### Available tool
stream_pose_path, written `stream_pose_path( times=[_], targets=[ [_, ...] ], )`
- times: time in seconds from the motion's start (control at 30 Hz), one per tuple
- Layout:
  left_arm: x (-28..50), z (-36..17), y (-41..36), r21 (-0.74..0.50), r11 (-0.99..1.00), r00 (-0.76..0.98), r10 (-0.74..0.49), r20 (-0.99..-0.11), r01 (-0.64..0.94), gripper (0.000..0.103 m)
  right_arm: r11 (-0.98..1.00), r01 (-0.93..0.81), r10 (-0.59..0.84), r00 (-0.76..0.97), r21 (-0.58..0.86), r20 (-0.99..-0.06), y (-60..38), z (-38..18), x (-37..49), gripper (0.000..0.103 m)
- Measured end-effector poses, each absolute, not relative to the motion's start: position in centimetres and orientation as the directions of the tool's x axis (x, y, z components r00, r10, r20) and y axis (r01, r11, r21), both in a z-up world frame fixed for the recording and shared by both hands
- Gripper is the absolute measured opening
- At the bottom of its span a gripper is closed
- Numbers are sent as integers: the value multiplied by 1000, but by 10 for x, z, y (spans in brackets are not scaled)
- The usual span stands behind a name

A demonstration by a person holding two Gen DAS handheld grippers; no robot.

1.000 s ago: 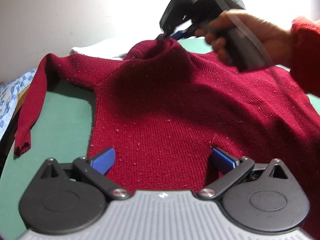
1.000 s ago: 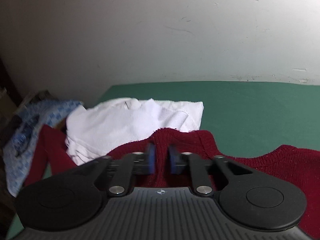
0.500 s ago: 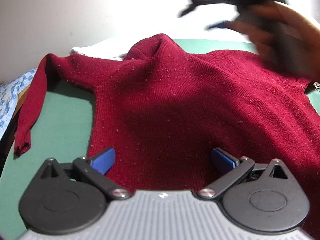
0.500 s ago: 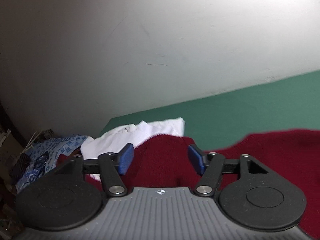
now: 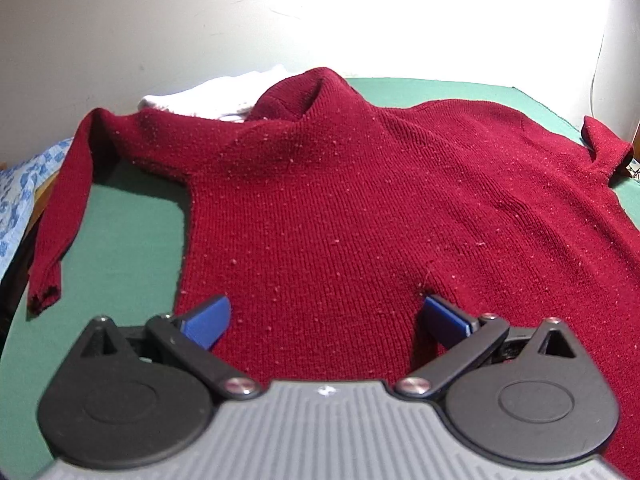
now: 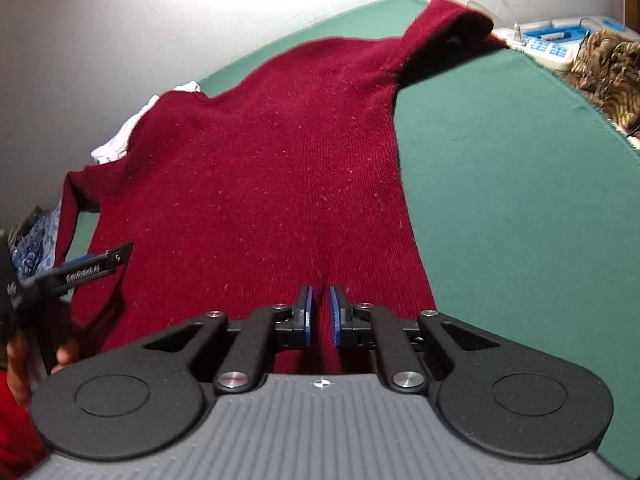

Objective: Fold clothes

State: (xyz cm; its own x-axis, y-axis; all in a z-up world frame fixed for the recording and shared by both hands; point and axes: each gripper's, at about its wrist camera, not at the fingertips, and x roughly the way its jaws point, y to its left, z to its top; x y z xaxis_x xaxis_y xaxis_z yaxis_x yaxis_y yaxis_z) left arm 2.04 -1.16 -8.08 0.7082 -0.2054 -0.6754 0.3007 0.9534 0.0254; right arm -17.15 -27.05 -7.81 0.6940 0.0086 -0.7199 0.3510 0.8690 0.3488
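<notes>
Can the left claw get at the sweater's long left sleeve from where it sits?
Probably yes: the left claw is open over the sweater hem, and the sleeve lies uncovered on the green table.

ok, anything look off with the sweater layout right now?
Mostly flat, but the red sweater isn't squared up: its collar lies over the white garment, one sleeve trails bent toward the table edge, and the other cuff is curled up.

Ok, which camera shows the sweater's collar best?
The left wrist view: the sweater collar stands up in the middle of the frame. The right wrist view shows only its edge, far off against the white cloth.
</notes>
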Motion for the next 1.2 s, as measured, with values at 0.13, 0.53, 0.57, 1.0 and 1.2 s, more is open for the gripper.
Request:
stream_pose_path(
  times=[0.13, 0.53, 0.57, 1.0, 1.2],
  targets=[
    [-3, -72, -10, 94, 935, 712, -193, -675, 342, 98, 895, 325, -18, 710, 306, -704, -256, -78, -184, 22],
    [-136, -59, 46, 131, 941, 730, -149, -667, 312, 98, 895, 225, 52, 804, 385, -592, -246, -88, -195, 82],
    [-139, -60, 50, 114, 954, 726, -132, -675, 279, 98, 891, 218, 58, 815, 398, -577, -248, -90, -197, 81],
    [-181, -59, 77, -106, 990, 648, -144, -748, 97, 94, 852, 122, 235, 780, 509, -580, -320, -77, -241, 30],
    [-204, -65, 91, -186, 982, 641, -158, -751, 24, 99, 817, 73, 336, 745, 572, -576, -341, -88, -281, 55]
  ],
)
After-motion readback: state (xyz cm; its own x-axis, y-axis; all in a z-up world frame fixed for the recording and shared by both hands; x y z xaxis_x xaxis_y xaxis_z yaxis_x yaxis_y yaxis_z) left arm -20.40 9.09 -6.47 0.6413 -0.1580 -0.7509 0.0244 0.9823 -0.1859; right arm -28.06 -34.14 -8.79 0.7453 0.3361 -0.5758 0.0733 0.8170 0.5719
